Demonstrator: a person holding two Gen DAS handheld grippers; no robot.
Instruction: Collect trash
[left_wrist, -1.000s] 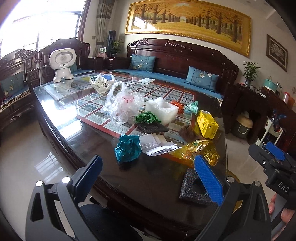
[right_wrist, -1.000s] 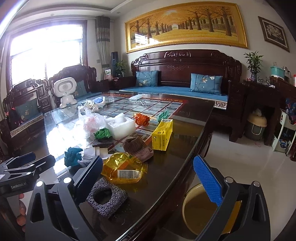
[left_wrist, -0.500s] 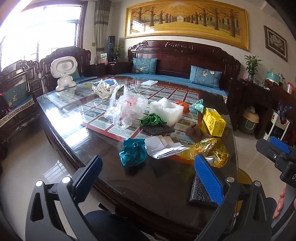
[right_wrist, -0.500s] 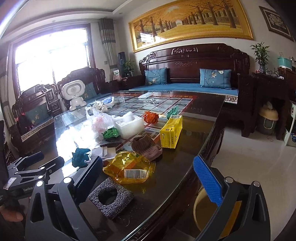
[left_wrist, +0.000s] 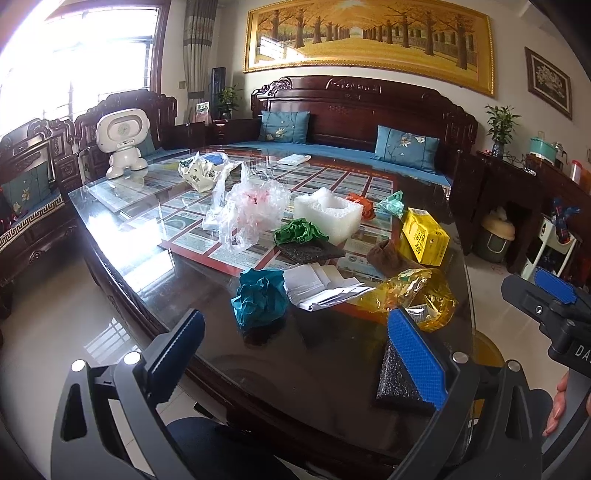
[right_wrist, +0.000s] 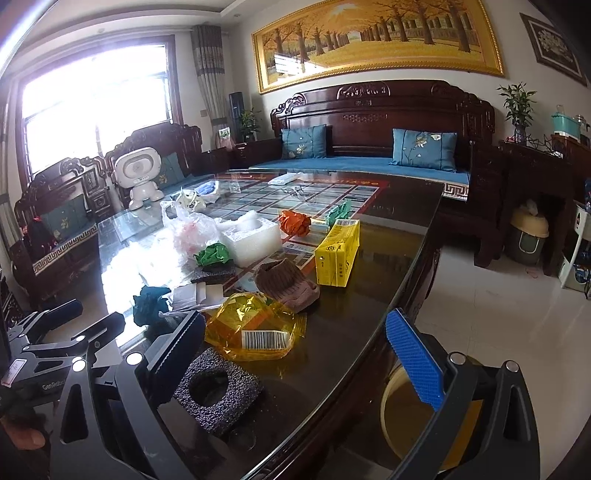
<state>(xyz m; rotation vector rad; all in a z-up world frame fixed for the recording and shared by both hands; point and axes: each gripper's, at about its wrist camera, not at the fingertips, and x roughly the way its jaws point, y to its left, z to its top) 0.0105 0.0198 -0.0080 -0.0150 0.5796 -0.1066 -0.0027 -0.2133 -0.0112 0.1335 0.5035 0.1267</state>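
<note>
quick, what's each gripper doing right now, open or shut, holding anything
left gripper: open, holding nothing, above the near table edge.
right gripper: open, holding nothing, black foam block on the table below it.

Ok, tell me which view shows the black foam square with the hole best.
Right wrist view: the foam square lies unobstructed, hole visible. In the left wrist view the left gripper's finger covers part of it, hiding the hole.

Bin (right_wrist: 397, 402) below the table edge – half hidden behind right tongs (right_wrist: 295, 354).
</note>
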